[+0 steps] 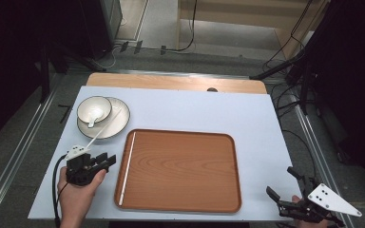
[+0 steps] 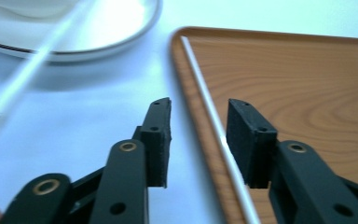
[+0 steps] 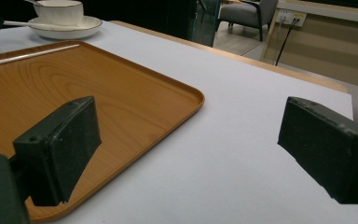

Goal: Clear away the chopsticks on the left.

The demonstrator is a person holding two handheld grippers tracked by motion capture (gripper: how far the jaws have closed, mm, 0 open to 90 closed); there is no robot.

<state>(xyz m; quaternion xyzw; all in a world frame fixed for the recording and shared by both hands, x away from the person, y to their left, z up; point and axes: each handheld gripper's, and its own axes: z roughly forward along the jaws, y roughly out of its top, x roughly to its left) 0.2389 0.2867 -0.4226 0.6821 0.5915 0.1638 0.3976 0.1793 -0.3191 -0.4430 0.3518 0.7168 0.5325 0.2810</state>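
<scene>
One white chopstick (image 1: 126,167) lies along the left inner edge of the wooden tray (image 1: 185,171).
Left gripper (image 1: 105,160) stands just beside the tray's left rim, jaws partly parted, pads clear of the chopstick. Second chopstick (image 1: 105,125) leans on the plate (image 1: 116,124) bearing a bowl (image 1: 94,109). Right gripper (image 1: 285,187), jaws wide, holds nothing.

white chopstick (image 1: 127,167), wood-grain brown tray (image 1: 185,166), black-rimmed plate (image 1: 116,124)

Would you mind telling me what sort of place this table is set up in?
Probably a lab or office recording room: cables trail over the floor, dark stands flank the table, and an armchair sits behind.
</scene>
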